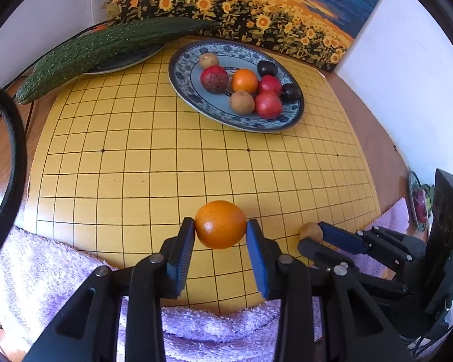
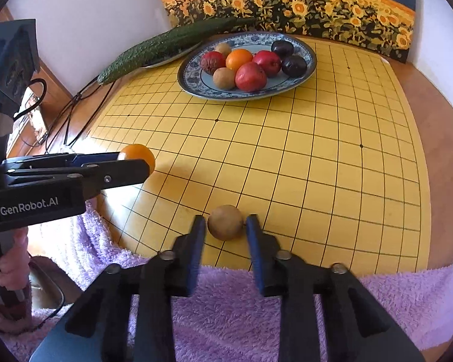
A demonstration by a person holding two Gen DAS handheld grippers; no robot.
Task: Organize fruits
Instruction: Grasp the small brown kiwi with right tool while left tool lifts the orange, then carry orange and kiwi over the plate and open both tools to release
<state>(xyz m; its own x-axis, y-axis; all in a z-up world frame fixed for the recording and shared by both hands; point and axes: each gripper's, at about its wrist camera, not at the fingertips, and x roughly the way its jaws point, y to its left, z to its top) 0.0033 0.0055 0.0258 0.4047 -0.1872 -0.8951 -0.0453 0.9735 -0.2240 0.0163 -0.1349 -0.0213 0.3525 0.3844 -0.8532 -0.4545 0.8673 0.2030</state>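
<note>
My left gripper (image 1: 220, 229) is shut on an orange (image 1: 220, 224), held over the near part of the yellow grid board (image 1: 166, 166); it also shows in the right wrist view (image 2: 137, 163), with the orange (image 2: 139, 153). My right gripper (image 2: 225, 226) has a small brown fruit (image 2: 225, 222) between its fingers; small gaps show on both sides. The same fruit (image 1: 311, 231) shows in the left wrist view. A blue patterned plate (image 1: 181, 81) at the board's far side holds several fruits: red, orange, brown and dark purple.
A long green cucumber (image 1: 105, 48) lies across a second plate at the far left. A sunflower painting (image 1: 256, 9) leans on the back wall. A purple towel (image 2: 241, 307) covers the near edge. Cables (image 2: 75, 111) trail at the left. Another plate (image 1: 418, 202) sits far right.
</note>
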